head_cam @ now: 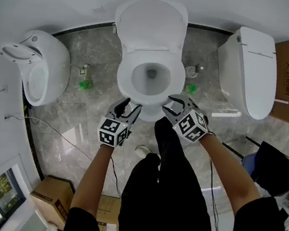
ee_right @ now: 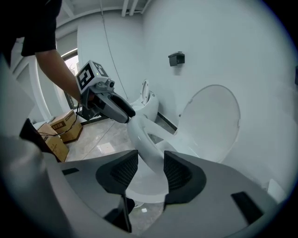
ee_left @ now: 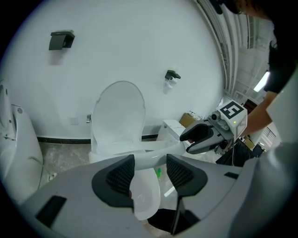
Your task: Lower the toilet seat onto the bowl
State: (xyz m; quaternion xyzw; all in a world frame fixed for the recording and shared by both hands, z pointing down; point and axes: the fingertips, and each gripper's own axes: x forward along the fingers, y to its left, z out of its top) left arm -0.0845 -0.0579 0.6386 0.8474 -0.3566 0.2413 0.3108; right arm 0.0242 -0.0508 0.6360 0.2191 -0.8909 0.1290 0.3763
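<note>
Bathroom-fixture test room, several toilets (head_cam: 150, 71), marble floor (head_cam: 74, 117), cardboard boxes (head_cam: 53, 200)

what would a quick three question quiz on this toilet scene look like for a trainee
1. True or false: the lid stands up behind the bowl.
2. Where is the seat? A flat on the bowl; B leaning on the lid; C held up in mid-air.
3. Fill in: the jaws of the left tool and the right tool stand ___.

Key: 1 true; 2 A; 3 apart.
</note>
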